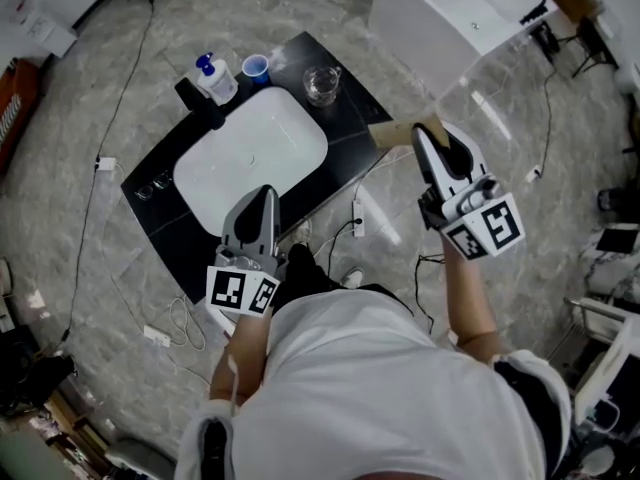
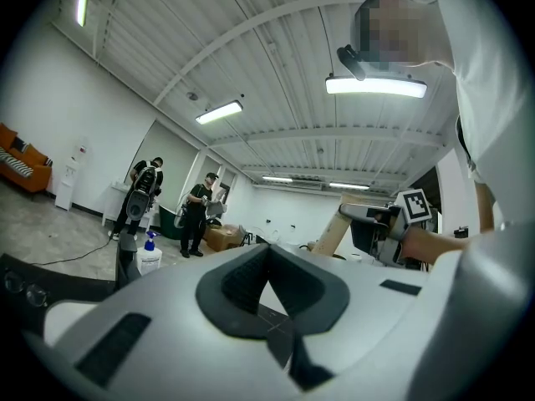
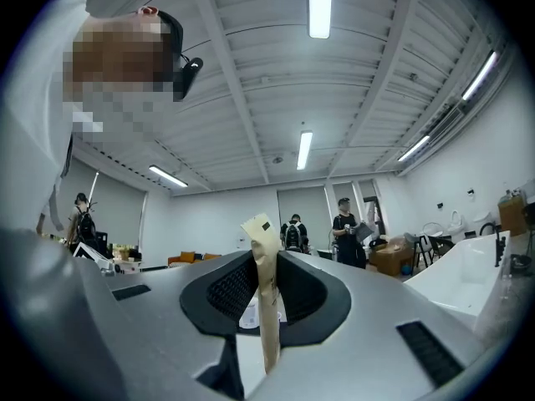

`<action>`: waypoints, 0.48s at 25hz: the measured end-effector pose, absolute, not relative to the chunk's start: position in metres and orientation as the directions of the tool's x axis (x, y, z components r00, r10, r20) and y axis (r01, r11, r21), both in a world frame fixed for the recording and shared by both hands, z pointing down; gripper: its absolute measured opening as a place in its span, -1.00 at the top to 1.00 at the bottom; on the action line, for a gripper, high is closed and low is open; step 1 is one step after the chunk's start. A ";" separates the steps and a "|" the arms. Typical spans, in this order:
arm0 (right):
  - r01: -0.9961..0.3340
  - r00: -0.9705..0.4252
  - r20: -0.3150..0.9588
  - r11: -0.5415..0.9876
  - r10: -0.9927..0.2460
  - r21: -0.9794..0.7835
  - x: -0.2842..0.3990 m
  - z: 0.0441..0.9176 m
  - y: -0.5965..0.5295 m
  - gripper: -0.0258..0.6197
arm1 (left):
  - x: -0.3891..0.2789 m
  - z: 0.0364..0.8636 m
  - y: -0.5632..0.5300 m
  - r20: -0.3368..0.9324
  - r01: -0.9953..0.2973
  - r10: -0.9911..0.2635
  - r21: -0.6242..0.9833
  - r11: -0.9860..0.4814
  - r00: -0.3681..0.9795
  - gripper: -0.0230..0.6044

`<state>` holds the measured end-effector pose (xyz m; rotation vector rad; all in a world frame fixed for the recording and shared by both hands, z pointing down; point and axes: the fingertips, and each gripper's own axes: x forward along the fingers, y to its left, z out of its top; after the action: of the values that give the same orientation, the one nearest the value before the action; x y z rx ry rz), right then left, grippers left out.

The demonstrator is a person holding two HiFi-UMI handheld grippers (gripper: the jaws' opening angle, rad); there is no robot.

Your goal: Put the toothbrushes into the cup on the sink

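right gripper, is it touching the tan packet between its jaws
Touching. The right gripper view shows the right gripper with its jaws pressed against both sides of the tan packet, with no gap.

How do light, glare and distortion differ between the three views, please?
Head view: even light, fisheye bends the floor round the sink. Left gripper view: a lamp glares overhead. Right gripper view: a strip light glares; the near packet looks soft.
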<state>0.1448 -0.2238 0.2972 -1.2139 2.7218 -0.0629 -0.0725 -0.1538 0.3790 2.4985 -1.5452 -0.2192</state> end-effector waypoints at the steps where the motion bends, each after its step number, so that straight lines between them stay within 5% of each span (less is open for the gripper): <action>1: -0.733 -0.661 -0.127 0.673 -0.740 -0.101 0.142 0.298 -0.230 0.65 | -0.074 0.379 -0.155 -0.022 -0.869 -0.897 0.242 -0.432 0.440 0.92; 12: -0.717 -0.686 -0.103 0.693 -0.720 -0.074 0.107 0.320 -0.296 0.65 | -0.102 0.395 -0.165 0.024 -0.897 -0.924 0.248 -0.365 0.383 0.92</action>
<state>0.1069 -0.2962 0.3204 -1.1830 2.7756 -0.0419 -0.1020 -0.1649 0.3953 2.4215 -1.6232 -0.1753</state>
